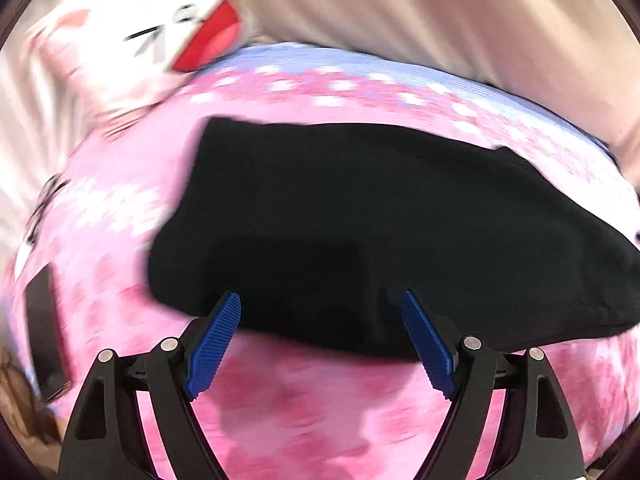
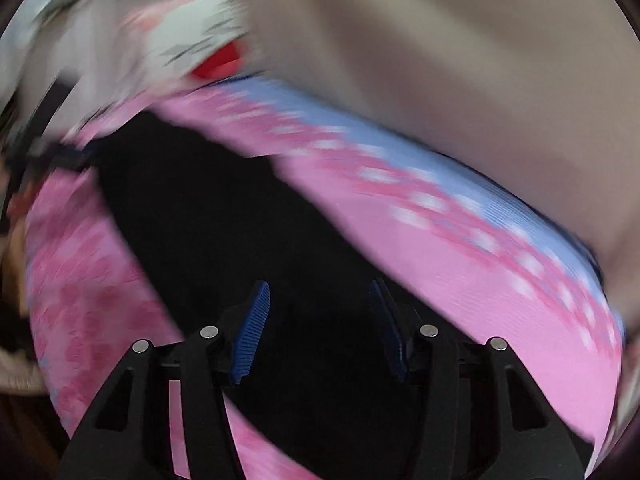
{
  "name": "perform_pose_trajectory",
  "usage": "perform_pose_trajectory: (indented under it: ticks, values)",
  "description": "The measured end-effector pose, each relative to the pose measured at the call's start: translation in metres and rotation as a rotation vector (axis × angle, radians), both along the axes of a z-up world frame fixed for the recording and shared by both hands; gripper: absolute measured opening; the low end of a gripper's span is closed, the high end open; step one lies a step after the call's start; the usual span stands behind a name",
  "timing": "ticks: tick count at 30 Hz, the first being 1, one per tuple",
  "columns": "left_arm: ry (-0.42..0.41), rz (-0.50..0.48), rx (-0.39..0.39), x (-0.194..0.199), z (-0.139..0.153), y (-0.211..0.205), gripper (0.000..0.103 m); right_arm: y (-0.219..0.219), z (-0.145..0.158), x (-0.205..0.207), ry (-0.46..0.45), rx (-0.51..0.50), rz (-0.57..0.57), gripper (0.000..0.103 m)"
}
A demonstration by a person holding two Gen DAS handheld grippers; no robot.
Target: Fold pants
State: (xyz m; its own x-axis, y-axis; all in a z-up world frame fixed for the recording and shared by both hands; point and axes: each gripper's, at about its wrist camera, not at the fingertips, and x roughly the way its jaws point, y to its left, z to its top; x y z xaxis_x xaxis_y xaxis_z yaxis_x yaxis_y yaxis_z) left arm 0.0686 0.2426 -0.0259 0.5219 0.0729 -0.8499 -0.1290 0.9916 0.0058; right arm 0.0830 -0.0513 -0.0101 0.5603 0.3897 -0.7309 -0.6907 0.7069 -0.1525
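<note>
Black pants (image 1: 360, 216) lie as a compact, folded-looking bundle on the bed's pink floral cover (image 1: 320, 412), w/ a white cartoon-print pillow (image 1: 132, 40) beyond and beige fabric behind. Left tool (image 1: 320, 312) hovers at the bundle's near edge, blue pads (image 1: 218, 344) wide apart, nothing between them. Right tool (image 2: 320, 304) is over the black cloth too, pads partly apart; view is blurred, dark on dark, so can't tell if any cloth sits between them, but no clamp shows.

Judging by shape, the fold looks mostly done; prob one more fold or a tidy-up remains.

To do it well:
- bring each tool to a corner of the near edge, spaced evenly
- pinch all layers, not just the top one
- lift low, carry over in step so edges line up
- let go only once cloth lies flat, then smooth creases

Soft knit-like fabric will prob sag and slip, so go slow
</note>
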Motion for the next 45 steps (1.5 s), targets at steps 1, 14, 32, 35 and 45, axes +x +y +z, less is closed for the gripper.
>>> perform_pose_trajectory:
  ticks: [1, 14, 32, 35, 45]
  values:
    - [0.001, 0.034, 0.017, -0.007, 0.001, 0.015, 0.08, 0.031, -0.007, -0.008, -0.001, -0.028, 0.078, 0.05]
    - [-0.015, 0.132, -0.125, -0.007, -0.016, 0.098, 0.08, 0.111, -0.045, 0.017, 0.179, -0.001, 0.148, 0.026]
    - [-0.087, 0.15, -0.032, -0.018, 0.029, 0.091, 0.082, 0.012, 0.018, 0.115, 0.163, 0.148, -0.151, 0.052]
    - [-0.144, 0.072, -0.16, -0.023, 0.049, 0.068, 0.088, 0.018, -0.003, 0.153, 0.237, 0.14, -0.15, 0.051]
    - [0.069, -0.031, 0.154, 0.03, -0.035, -0.009, 0.095, 0.052, -0.03, 0.205, 0.245, 0.1, -0.162, 0.009]
